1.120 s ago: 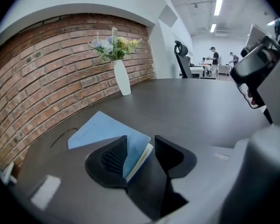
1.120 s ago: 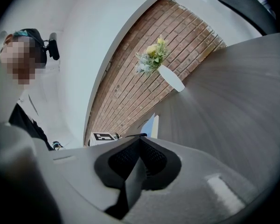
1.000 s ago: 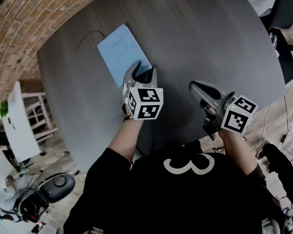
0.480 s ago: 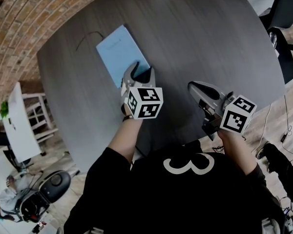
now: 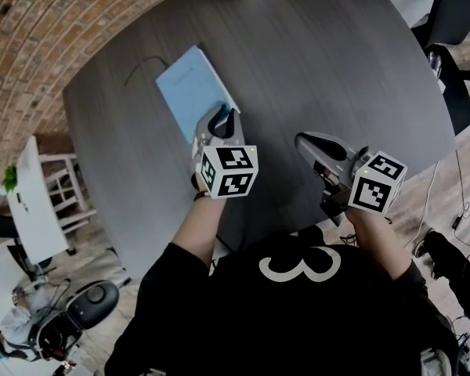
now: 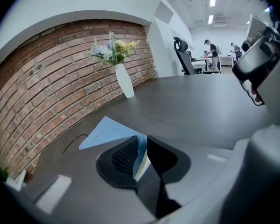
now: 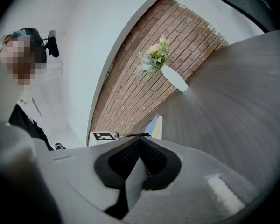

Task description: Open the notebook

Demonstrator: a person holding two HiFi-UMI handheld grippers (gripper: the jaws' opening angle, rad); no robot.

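Observation:
A light-blue notebook (image 5: 189,88) lies shut on the dark round table (image 5: 337,69), at the far left. My left gripper (image 5: 224,114) sits at its near right corner. In the left gripper view the jaws of the left gripper (image 6: 143,141) are closing, with the blue cover and white page edges of the notebook (image 6: 105,132) filling the narrow gap between the pads. My right gripper (image 5: 301,141) hovers over bare table to the right, apart from the notebook. In its own view the right gripper (image 7: 140,141) is shut on nothing, and the notebook (image 7: 155,125) shows just beyond it.
A white vase with flowers (image 6: 125,80) stands at the table's far edge. A thin dark cable (image 5: 141,59) curls on the table beside the notebook. Black office chairs (image 5: 454,61) stand at the right. A brick wall (image 5: 31,22) and a white rack (image 5: 31,202) lie to the left.
The left gripper's jaws have narrowed from wide open onto the notebook's near corner. The right gripper has stayed where it was.

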